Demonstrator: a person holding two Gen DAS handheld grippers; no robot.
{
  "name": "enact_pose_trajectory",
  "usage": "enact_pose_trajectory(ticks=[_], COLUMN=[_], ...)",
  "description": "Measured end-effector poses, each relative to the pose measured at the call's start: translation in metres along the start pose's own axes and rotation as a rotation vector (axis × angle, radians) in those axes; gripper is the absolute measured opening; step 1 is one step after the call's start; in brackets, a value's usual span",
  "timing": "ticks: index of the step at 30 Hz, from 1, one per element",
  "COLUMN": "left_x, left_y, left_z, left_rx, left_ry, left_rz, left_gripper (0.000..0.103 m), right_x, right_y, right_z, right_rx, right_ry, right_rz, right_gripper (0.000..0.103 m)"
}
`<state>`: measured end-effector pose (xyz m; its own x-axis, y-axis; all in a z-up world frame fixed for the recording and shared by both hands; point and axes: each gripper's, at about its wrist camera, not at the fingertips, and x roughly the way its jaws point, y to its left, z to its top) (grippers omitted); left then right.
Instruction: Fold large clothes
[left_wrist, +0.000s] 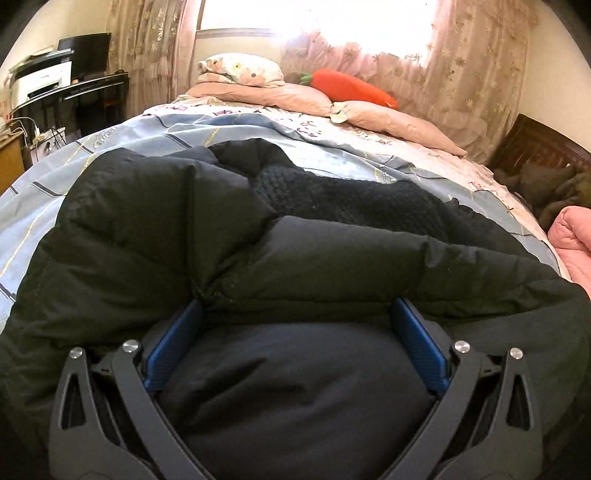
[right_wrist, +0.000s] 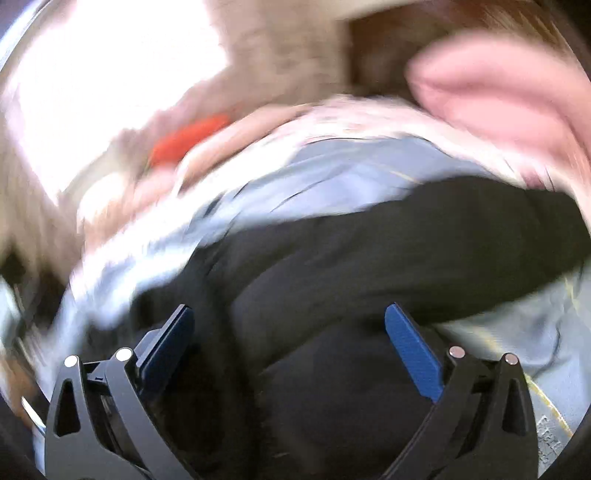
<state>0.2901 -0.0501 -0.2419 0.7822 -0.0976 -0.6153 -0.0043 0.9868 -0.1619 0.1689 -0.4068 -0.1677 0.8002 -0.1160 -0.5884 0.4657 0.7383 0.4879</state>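
A bed (left_wrist: 110, 147) under a pale blue patterned quilt fills most of the left wrist view, with a curtained window behind its far edge. A black puffer jacket (left_wrist: 147, 229) covers the near half of the bed, its quilted shell heaped in thick folds and a darker knitted lining (left_wrist: 332, 195) showing toward the middle of the bed. Along the far edge lie pink pillows (left_wrist: 388, 118), a flower-print pillow (left_wrist: 240, 70) on top of them at the left, and an orange carrot-shaped cushion (left_wrist: 351, 86). A pink blanket (left_wrist: 572, 236) sits at the right edge. The left gripper (left_wrist: 295, 306) stands wide apart with a bulge of jacket fabric between its blue pads (left_wrist: 173, 347), their tips tucked under a fold; it clamps nothing. The right wrist view is heavily motion-blurred; the right gripper (right_wrist: 291, 314) is likewise spread over black jacket cloth, its blue pads (right_wrist: 413, 350) gripping nothing.
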Motion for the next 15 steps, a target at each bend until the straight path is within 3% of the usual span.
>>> enact_pose_trajectory(ticks=[5,9,12,15], left_x=[-0.003,-0.003,-0.004,-0.004], left_y=[0.004,0.004,0.005,0.005], left_z=[-0.003,-0.003,-0.003,-0.003], left_rx=[-0.008,-0.01,-0.01,-0.011], left_ry=[-0.012,-0.014,-0.015,-0.015], left_rz=[-0.007,-0.009,-0.009,-0.008], left_gripper=[0.101,0.101,0.101,0.101], right_x=[-0.028,-0.043,-0.04,-0.033], right_y=[-0.191,-0.281,-0.319,-0.333], right_z=[0.033,0.029,0.034,0.039], right_rx=[0.574,0.746,0.765,0.781], right_ry=[-0.063,-0.118,-0.113,-0.149], right_rz=[0.083,0.183,0.213,0.26], right_gripper=[0.102,0.102,0.102,0.102])
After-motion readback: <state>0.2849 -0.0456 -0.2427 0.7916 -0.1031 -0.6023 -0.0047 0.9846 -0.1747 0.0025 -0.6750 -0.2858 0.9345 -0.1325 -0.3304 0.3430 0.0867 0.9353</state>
